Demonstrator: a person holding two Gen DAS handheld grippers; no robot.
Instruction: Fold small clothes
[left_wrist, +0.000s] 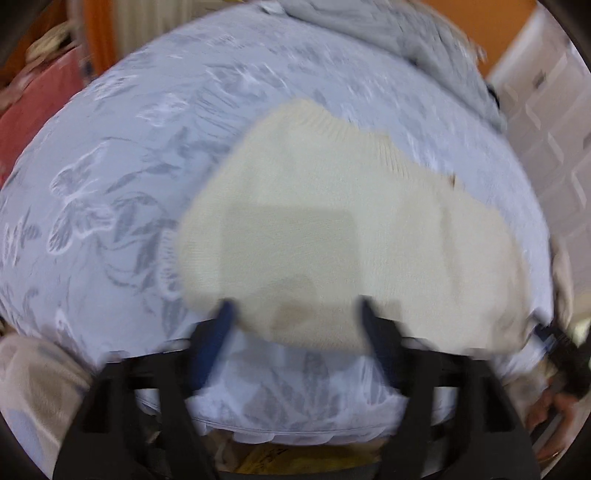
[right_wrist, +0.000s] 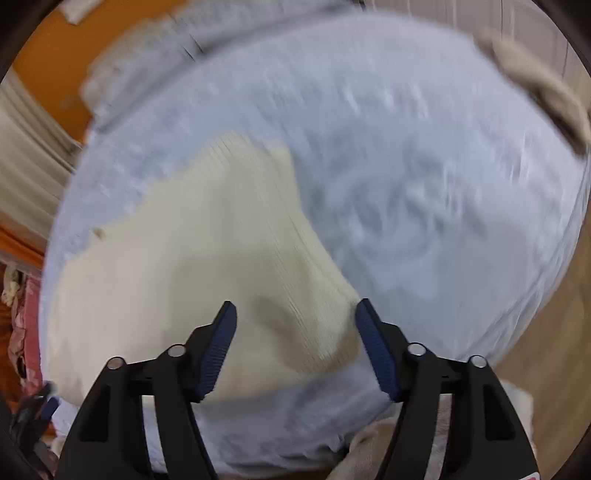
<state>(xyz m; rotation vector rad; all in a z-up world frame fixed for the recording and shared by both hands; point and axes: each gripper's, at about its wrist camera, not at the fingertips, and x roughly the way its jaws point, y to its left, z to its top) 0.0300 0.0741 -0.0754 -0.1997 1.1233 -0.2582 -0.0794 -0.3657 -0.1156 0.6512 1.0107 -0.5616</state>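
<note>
While both tongs (left_wrist: 297, 308) (right_wrist: 295, 310) gape, the cream knit (left_wrist: 332, 229) lies flat beneath them.

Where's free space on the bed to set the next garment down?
Free: the bedspread right of the cream knit, up to the beige cloth at the far corner. Also left of the knit, toward the bed's left edge. Crowded: the far edge, under the grey garment.

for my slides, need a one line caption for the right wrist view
Open right gripper above a cream knit garment on a pale blue bedspread.

a pale blue floral bedspread (left_wrist: 110, 177) carries a cream knit garment (left_wrist: 332, 206) and grey clothing (left_wrist: 424, 40).
</note>
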